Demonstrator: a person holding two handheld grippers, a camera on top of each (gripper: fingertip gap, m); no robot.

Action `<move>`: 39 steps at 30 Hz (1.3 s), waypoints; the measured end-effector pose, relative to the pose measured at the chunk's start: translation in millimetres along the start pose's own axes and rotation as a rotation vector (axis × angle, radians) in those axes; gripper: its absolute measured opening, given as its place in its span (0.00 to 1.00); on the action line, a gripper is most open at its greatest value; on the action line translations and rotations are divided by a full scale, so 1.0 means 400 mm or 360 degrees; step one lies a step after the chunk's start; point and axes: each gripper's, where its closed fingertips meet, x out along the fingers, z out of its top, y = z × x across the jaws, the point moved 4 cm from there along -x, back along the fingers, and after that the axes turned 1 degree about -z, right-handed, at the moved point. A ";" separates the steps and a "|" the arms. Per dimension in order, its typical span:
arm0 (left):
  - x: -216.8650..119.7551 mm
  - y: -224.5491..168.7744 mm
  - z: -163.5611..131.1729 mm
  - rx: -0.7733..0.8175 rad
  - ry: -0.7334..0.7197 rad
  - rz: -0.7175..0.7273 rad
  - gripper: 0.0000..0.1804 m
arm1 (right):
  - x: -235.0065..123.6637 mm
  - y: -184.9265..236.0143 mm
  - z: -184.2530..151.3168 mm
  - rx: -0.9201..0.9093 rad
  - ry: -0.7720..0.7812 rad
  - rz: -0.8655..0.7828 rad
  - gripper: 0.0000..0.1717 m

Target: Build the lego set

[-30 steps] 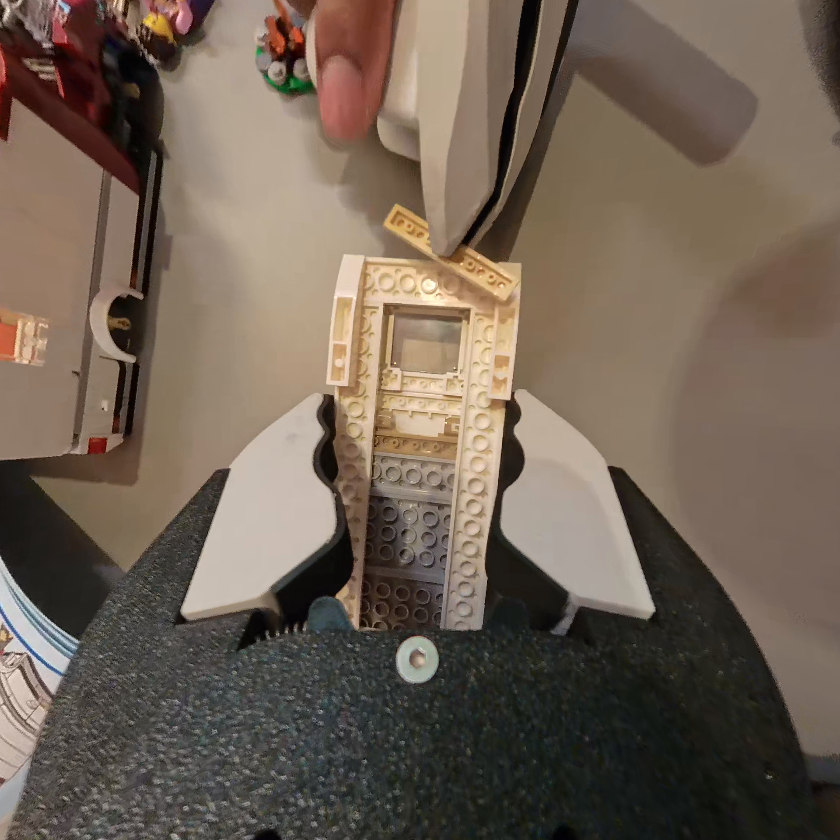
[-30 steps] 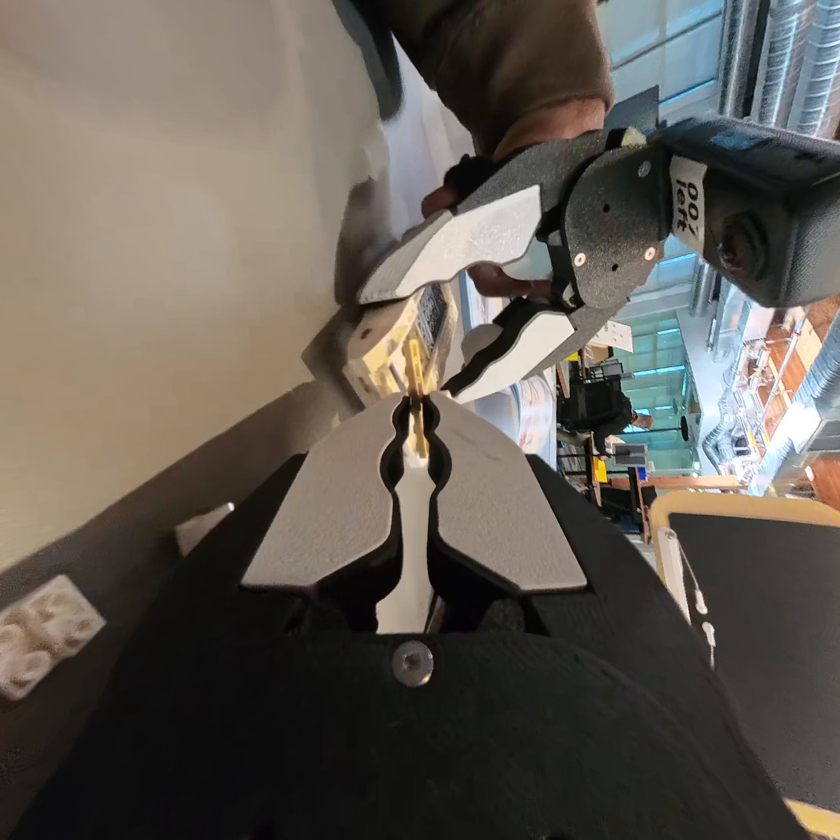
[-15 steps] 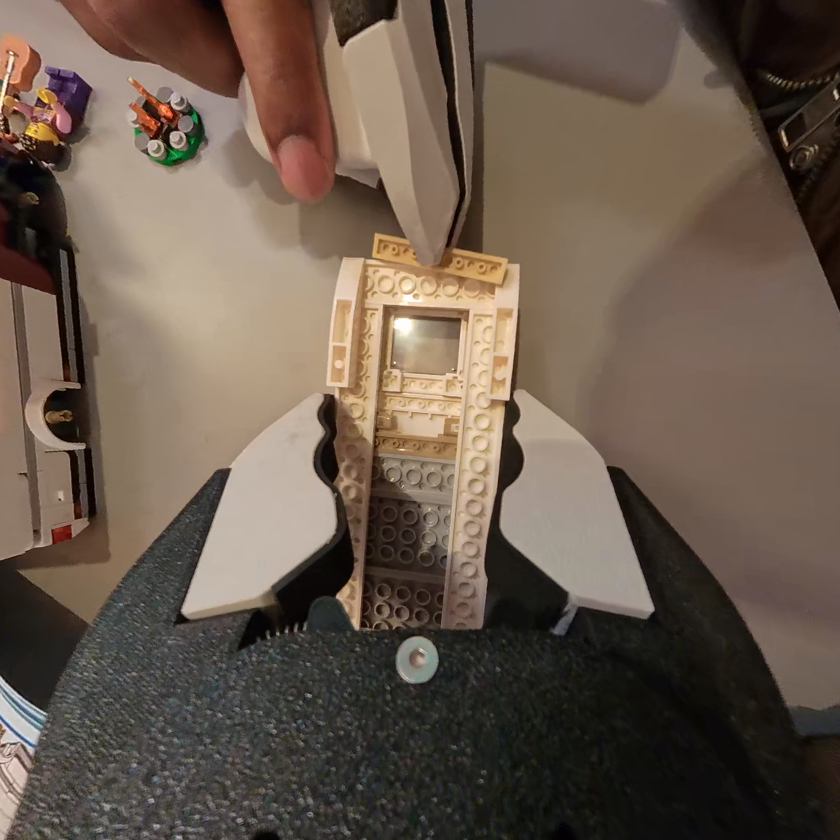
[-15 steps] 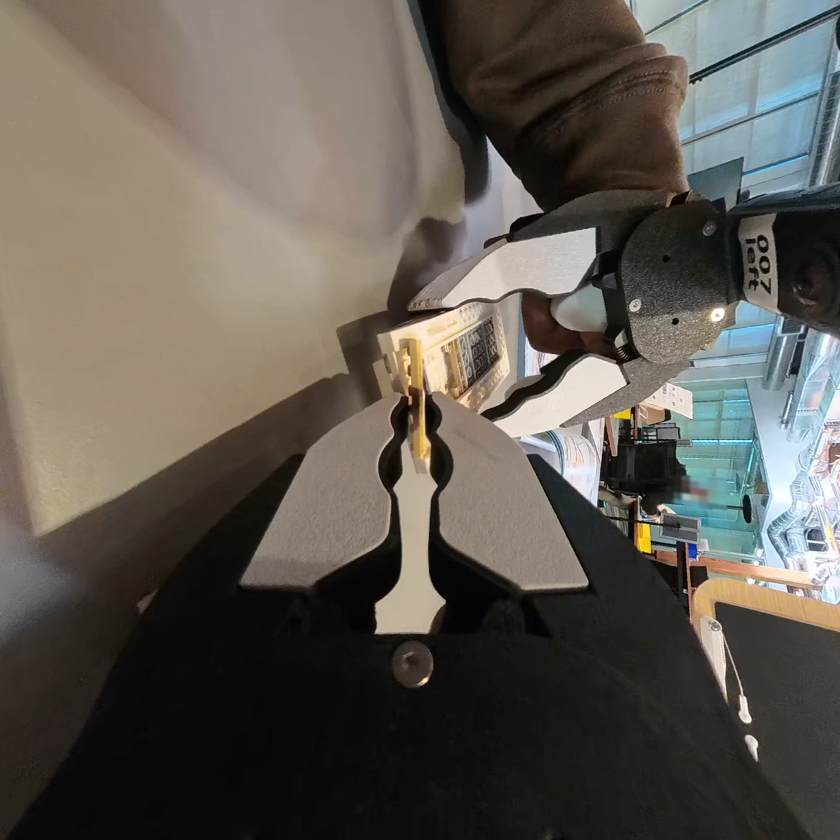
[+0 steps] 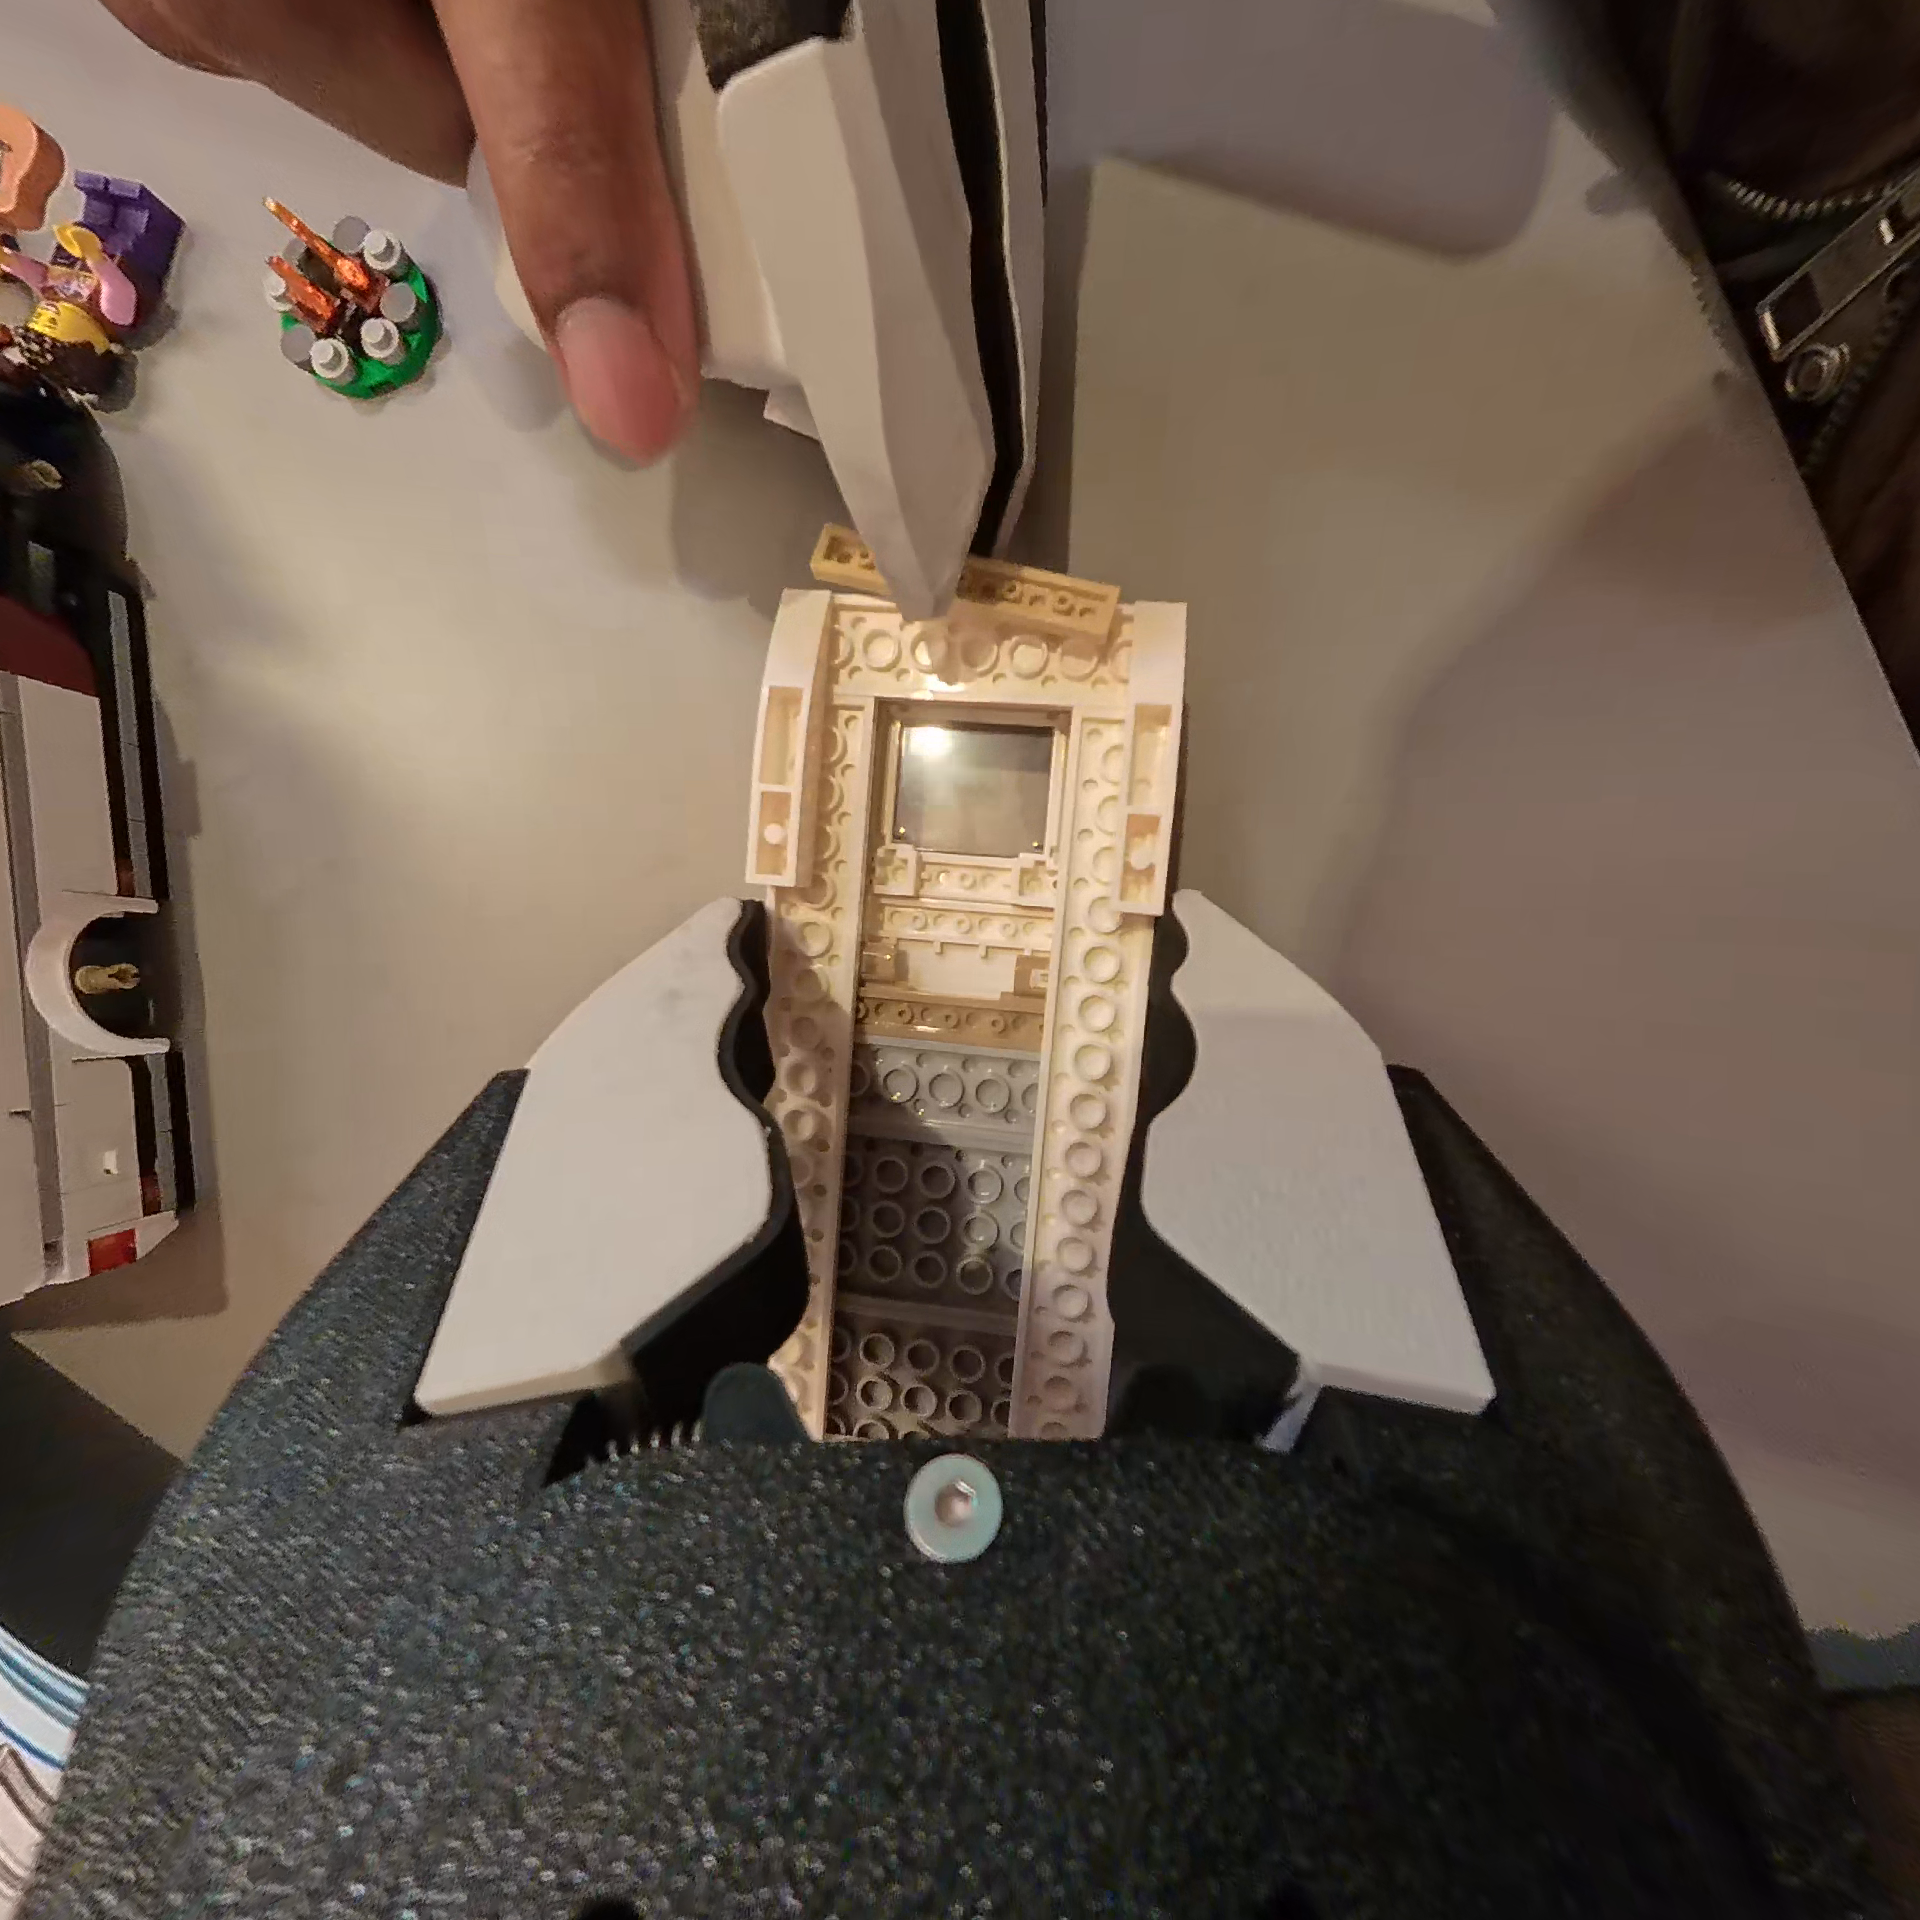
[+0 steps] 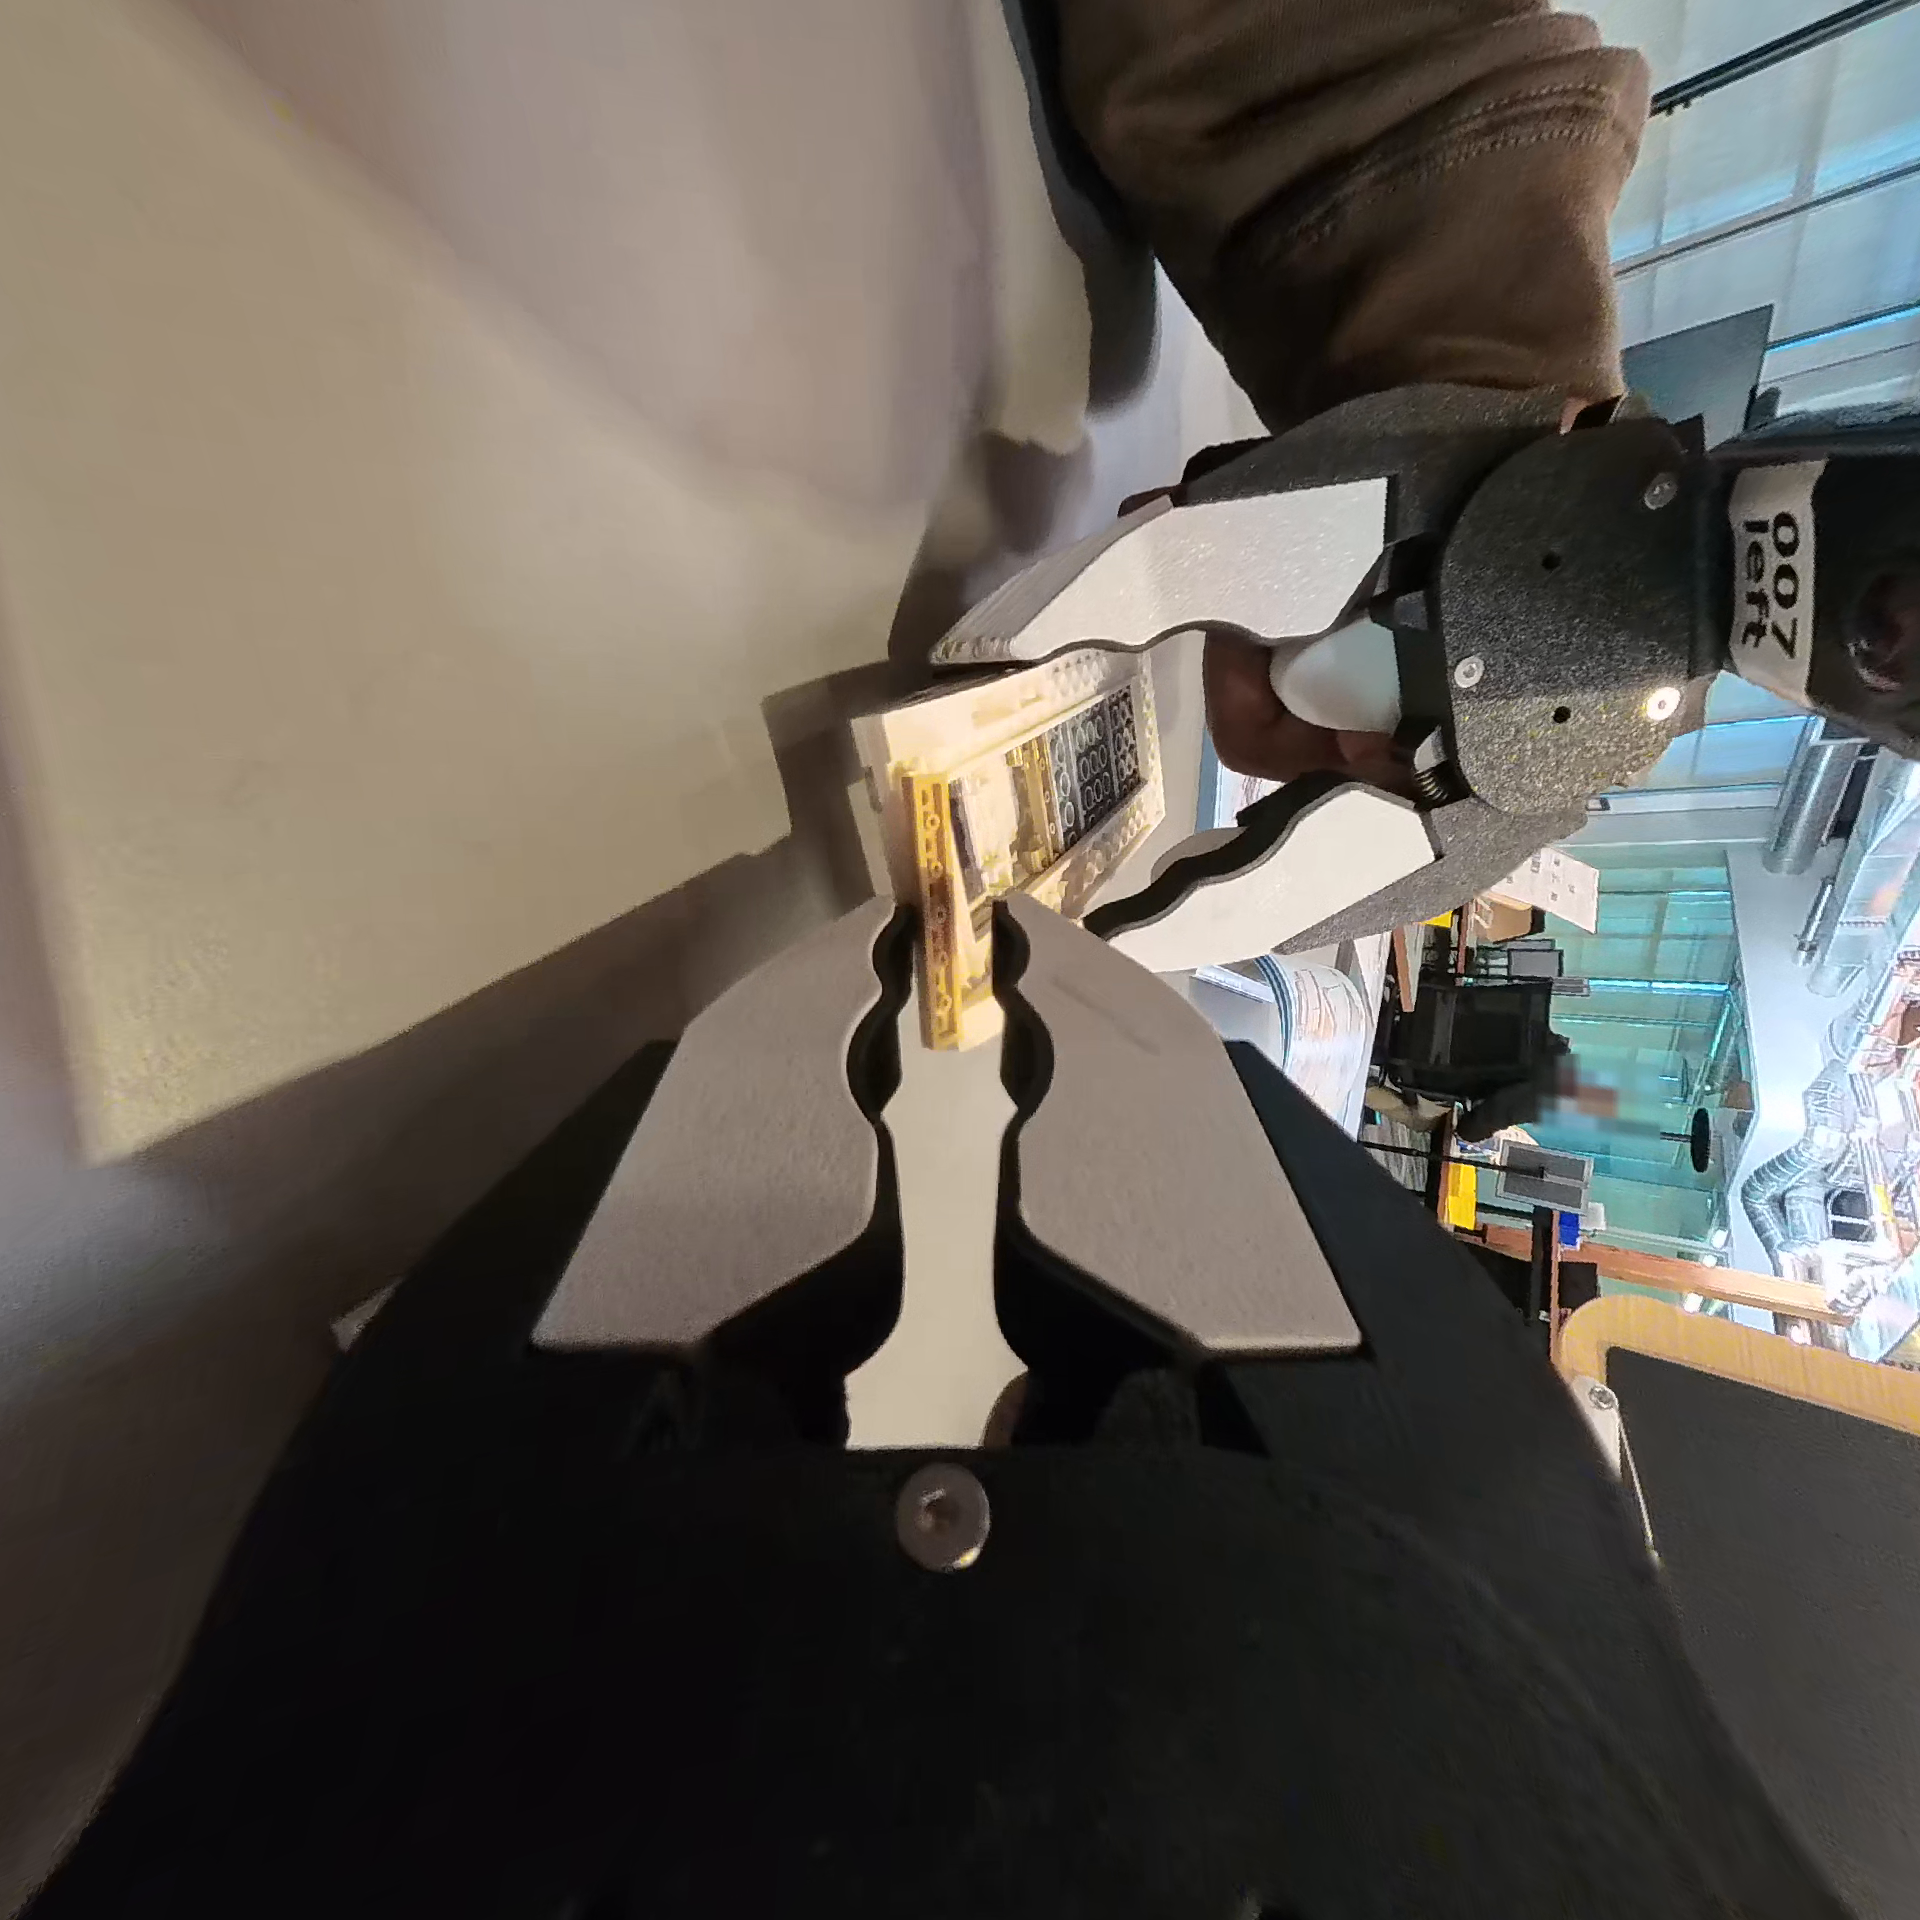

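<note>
Left claw (image 5: 961,977) around studded cream brick panel (image 5: 966,831), pads pressing.

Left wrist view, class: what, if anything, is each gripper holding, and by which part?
The left gripper clamps the cream brick panel by its long side edges. The right gripper has its fingers parted around the tan strip at the panel's far end, not gripping it.

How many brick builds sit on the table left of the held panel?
3: a green round build with orange pieces, a purple-and-pink figure cluster at the upper-left edge, and a large white-and-red model along the left edge. More may lie beyond the frame.
</note>
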 end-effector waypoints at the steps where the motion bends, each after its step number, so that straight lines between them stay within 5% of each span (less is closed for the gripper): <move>1: 0.001 0.000 0.000 0.0001 0.0002 0.0000 0.40 | 0.000 0.001 0.000 -0.0006 0.0005 0.0002 0.09; 24: 0.022 -0.021 0.008 0.0042 0.0042 -0.0047 0.39 | 0.016 -0.024 0.007 0.0196 0.0129 0.0185 0.36; 39: 0.022 -0.024 0.008 0.0043 0.0020 -0.0052 0.39 | 0.011 -0.031 0.016 0.0224 0.0105 0.0189 0.38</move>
